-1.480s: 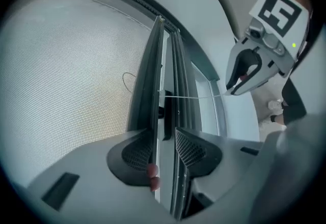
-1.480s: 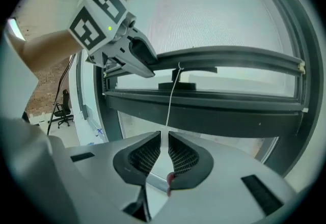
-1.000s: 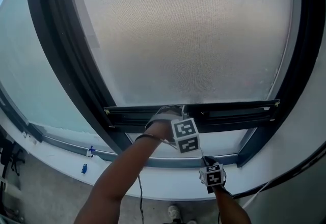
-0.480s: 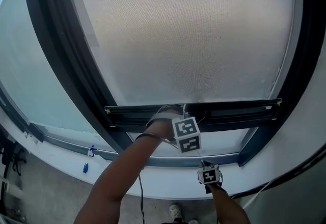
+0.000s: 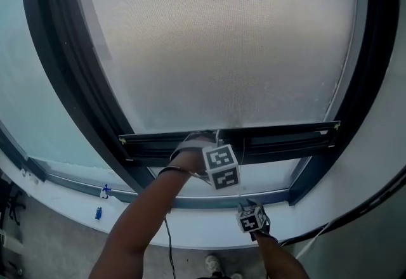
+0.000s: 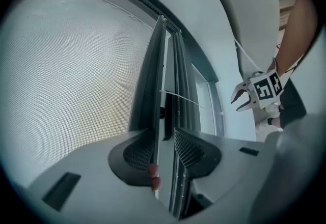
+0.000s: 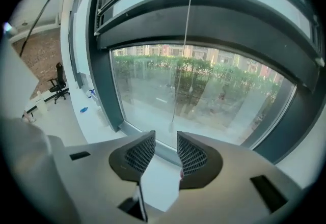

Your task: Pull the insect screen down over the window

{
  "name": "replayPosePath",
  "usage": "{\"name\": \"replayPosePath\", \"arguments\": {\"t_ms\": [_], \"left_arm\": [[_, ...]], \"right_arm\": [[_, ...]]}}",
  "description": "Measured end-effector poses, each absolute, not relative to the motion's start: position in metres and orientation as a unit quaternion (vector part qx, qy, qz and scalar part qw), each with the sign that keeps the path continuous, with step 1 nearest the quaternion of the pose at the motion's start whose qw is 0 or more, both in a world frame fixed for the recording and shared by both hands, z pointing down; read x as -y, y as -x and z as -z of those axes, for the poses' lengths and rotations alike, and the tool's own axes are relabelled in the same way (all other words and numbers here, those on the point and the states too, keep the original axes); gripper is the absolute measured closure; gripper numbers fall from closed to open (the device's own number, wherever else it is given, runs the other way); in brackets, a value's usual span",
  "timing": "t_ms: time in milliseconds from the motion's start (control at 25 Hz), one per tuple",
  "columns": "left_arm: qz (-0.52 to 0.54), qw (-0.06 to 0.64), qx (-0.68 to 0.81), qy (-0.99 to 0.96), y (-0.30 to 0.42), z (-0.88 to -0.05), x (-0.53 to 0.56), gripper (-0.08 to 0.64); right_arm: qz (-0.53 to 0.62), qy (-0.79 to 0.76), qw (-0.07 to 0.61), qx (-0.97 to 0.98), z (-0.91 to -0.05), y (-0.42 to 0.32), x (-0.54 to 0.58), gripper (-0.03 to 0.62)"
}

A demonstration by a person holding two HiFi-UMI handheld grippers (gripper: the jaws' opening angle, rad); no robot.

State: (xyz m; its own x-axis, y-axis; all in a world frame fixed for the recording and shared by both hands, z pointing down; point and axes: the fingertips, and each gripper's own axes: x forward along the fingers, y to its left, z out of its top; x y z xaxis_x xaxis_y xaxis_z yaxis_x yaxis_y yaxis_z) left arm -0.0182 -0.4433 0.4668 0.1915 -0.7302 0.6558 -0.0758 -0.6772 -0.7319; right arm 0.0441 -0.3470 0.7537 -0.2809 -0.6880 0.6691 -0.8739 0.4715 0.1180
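The grey mesh insect screen [image 5: 222, 37] covers most of the window, and its dark bottom bar [image 5: 285, 135] hangs a little above the lower frame. My left gripper [image 5: 208, 140] is shut on that bar [image 6: 150, 80], which runs between its pads [image 6: 137, 154]. A thin white pull cord [image 7: 183, 55] hangs from the bar, and its tip ends just above my right gripper [image 7: 165, 141]. The right gripper's jaws have just been opening and nothing lies between them. It sits below the bar near the sill [image 5: 248, 209] and shows open in the left gripper view [image 6: 238, 102].
A dark window frame [image 5: 70, 81] surrounds the screen, with a fixed glass pane [image 5: 32, 100] to the left. A white sill [image 5: 190, 227] runs below, with small blue items [image 5: 98, 213] on it. An office chair [image 7: 60, 83] stands on the floor at the left.
The right gripper has come down a little, away from the bar toward the sill. The left gripper and the bottom bar have stayed where they were.
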Motion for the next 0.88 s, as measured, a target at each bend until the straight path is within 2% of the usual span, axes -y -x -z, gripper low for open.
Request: {"name": "replayPosePath", "arguments": {"t_ms": [240,440,600,760,880], "left_arm": [[0.572,0.284,-0.279,0.717,0.018,-0.467,0.444,0.431],[0.571,0.287,-0.279,0.717,0.017,-0.467,0.444,0.431],[0.572,0.288,-0.278,0.716,0.017,-0.467,0.443,0.431],[0.573,0.288,-0.279,0.715,0.018,-0.468,0.443,0.431],[0.574,0.289,-0.278,0.714,0.017,-0.468,0.443,0.431]], "right_arm": [[0.018,-0.498,0.316,0.808,-0.644,-0.071,0.363,0.468],[0.18,-0.485,0.334,0.788,-0.543,-0.091,0.378,0.442],[0.279,-0.469,0.37,0.752,-0.482,-0.093,0.386,0.439],[0.382,-0.419,0.436,0.698,-0.465,-0.085,0.402,0.434],[0.412,-0.389,0.465,0.68,-0.46,-0.081,0.41,0.434]]}}
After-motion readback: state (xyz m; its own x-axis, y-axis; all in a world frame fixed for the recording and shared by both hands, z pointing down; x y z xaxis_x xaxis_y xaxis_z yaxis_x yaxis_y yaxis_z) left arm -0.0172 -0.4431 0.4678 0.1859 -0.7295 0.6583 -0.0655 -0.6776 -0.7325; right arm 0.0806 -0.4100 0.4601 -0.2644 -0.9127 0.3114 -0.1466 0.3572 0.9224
